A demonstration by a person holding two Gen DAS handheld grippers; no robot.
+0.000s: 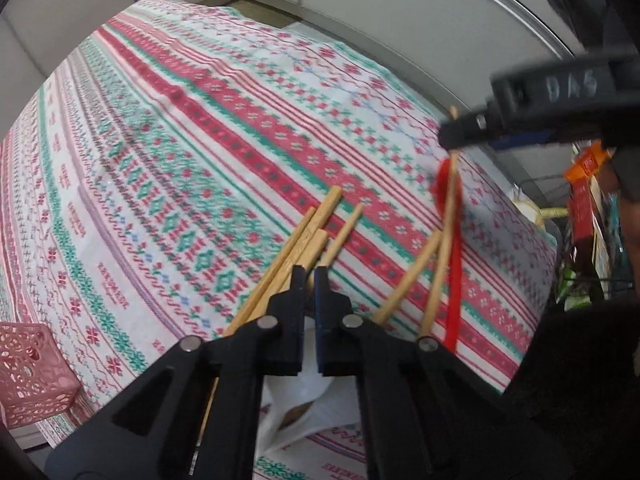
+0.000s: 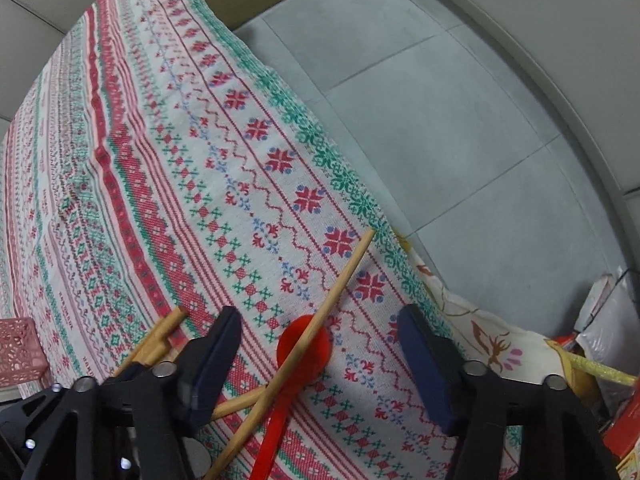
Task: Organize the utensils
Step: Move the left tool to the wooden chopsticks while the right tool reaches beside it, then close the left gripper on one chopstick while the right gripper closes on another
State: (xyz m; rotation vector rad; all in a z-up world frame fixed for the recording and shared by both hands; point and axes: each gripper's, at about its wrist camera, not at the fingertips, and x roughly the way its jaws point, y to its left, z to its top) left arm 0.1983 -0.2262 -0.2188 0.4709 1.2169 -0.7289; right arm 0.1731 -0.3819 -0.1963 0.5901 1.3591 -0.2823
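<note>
The left hand-held gripper [image 1: 307, 276] points steeply down at the desk [image 1: 168, 128], which is covered with a red, green and white patterned cloth, and its two fingers are closed together at a bundle of wooden chopsticks [image 1: 316, 224]; whether they really pinch one stick I cannot tell. The right hand-held gripper [image 2: 320, 344] stands with its jaws apart, touching nothing, and between them on the cloth lie a red spoon [image 2: 304, 346] and a single chopstick [image 2: 320, 312] that crosses over the spoon's bowl. A pink lattice basket [image 1: 34, 372] sits on the cloth well apart from the utensils.
</note>
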